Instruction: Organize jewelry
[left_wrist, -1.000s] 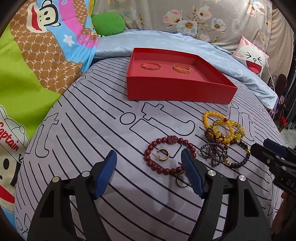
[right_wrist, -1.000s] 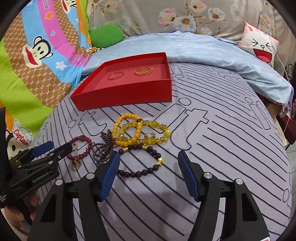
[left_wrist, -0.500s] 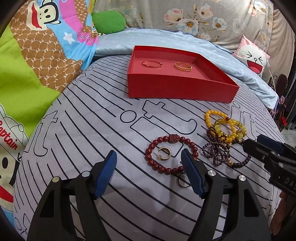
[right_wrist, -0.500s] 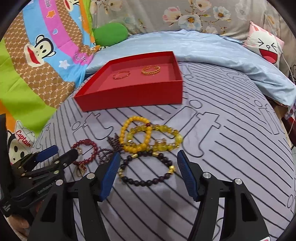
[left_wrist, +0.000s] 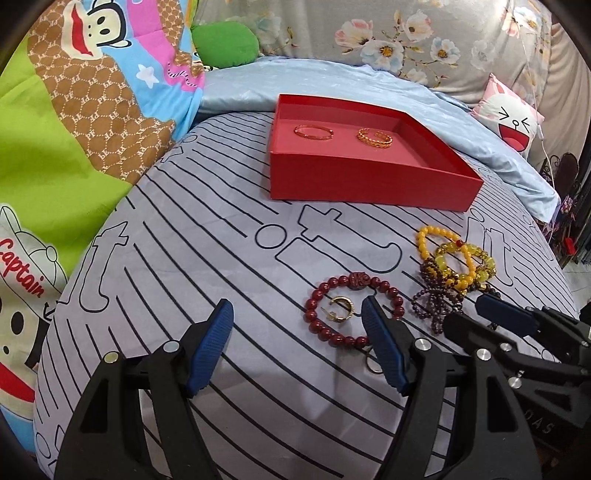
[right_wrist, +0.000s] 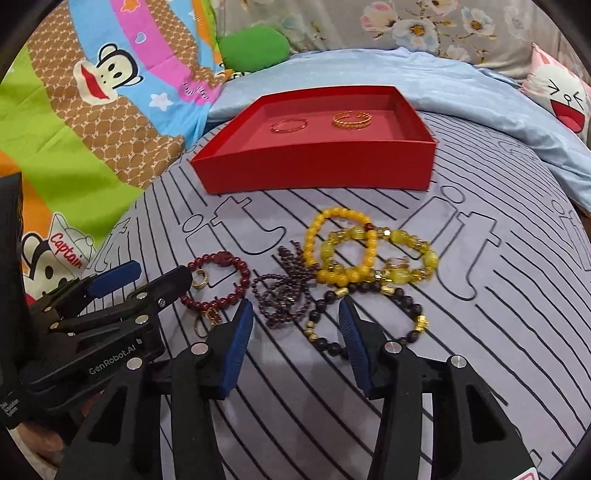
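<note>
Both tongs gape with nothing held: left gripper (left_wrist: 295, 339) waits, right gripper (right_wrist: 295, 325) has just been closing over the dark bead bracelet (right_wrist: 369, 317). At twelve o'clock sits the red box (right_wrist: 317, 173). Tangled beads could drag the purple strand (right_wrist: 284, 295) along.

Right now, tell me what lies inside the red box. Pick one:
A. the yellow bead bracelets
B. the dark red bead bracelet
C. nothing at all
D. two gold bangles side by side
D: the red box holds two gold bangles, side by side on its floor, while the dark red bead bracelet and the yellow bead bracelets lie outside it on the striped sheet.
</note>
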